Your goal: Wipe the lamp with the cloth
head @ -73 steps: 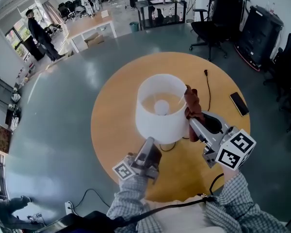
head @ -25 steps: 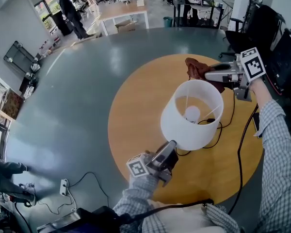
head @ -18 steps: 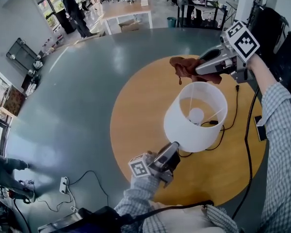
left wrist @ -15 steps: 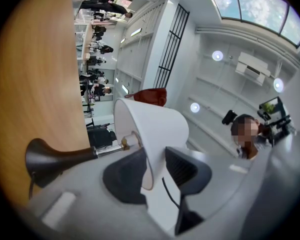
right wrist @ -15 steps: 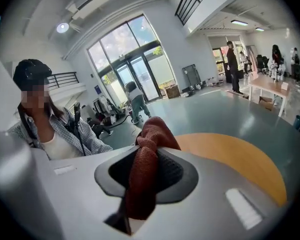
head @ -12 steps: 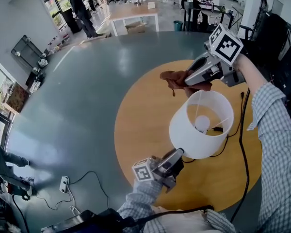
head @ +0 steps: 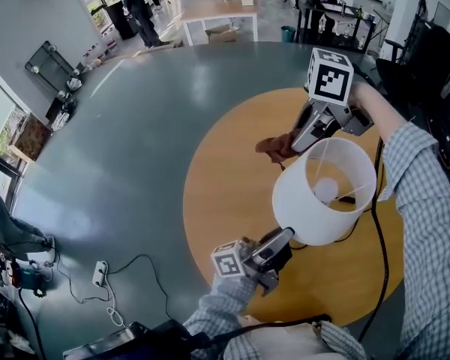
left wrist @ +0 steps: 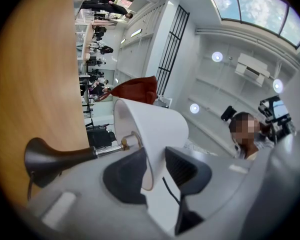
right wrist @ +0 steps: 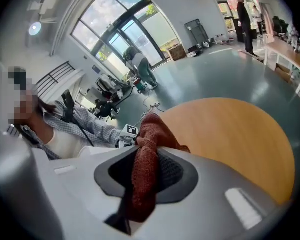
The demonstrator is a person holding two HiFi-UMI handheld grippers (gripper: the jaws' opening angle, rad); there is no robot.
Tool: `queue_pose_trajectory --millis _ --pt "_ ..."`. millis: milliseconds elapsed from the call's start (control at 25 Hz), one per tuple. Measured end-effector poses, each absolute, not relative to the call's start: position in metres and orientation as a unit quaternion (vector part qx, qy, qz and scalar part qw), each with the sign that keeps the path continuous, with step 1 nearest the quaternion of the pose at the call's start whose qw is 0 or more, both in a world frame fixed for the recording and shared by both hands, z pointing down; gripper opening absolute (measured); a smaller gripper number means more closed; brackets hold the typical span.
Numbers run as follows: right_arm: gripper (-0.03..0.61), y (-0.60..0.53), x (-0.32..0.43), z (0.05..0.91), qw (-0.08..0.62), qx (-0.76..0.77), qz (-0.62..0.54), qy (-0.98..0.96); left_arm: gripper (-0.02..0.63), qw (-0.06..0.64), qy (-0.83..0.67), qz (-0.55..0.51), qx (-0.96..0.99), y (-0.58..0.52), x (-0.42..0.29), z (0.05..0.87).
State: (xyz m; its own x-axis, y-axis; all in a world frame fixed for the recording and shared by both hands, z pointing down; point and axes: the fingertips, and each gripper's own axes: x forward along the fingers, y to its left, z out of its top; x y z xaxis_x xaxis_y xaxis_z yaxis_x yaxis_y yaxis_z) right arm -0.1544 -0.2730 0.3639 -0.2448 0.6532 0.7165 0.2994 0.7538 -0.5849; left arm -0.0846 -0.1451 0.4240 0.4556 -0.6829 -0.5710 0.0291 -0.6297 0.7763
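The table lamp, with its white drum shade (head: 326, 193), stands on the right half of the round wooden table (head: 225, 193), nearer the person's edge than the far one. The left gripper (head: 283, 235) has its jaws pressed on the shade's lower rim, one pad inside and one outside. That looks like a bracing hold, meant to keep the light shade from swinging or tipping when it is rubbed.

Just beyond the shade's far left side, the right gripper (head: 294, 147) points downward with its jaws pinched on a rust-red woven cloth (head: 274, 147). A loose fold of the cloth hangs past the jaw tips. It is close to the shade's outer wall, but contact cannot be confirmed. Leading with a bunched fold should let the fabric, rather than the hard jaws, meet the shade.

A black cable (head: 379, 223) trails off the right edge of the table.

The head view hides everything under the shade. The left gripper view shows the thin rim (left wrist: 149, 174) caught between the pads, the metal stem and the black flared base (left wrist: 50, 156) against the wood. The right gripper view shows the cloth (right wrist: 145, 174) wedged deep between the jaws.
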Motion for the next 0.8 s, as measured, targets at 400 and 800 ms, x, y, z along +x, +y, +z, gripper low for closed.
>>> queue_pose_trajectory --millis 400,800 --pt "0.089 -0.202 -0.153 0.333 0.582 -0.439 -0.059 -0.682 0.115 0.375 -0.213 -0.483 0.762 -0.145 -0.083 0.426" --pt "0.089 -0.152 -0.145 0.341 0.573 -0.456 -0.326 -0.598 0.114 0.385 -0.210 -0.494 0.751 -0.143 -0.088 0.430"
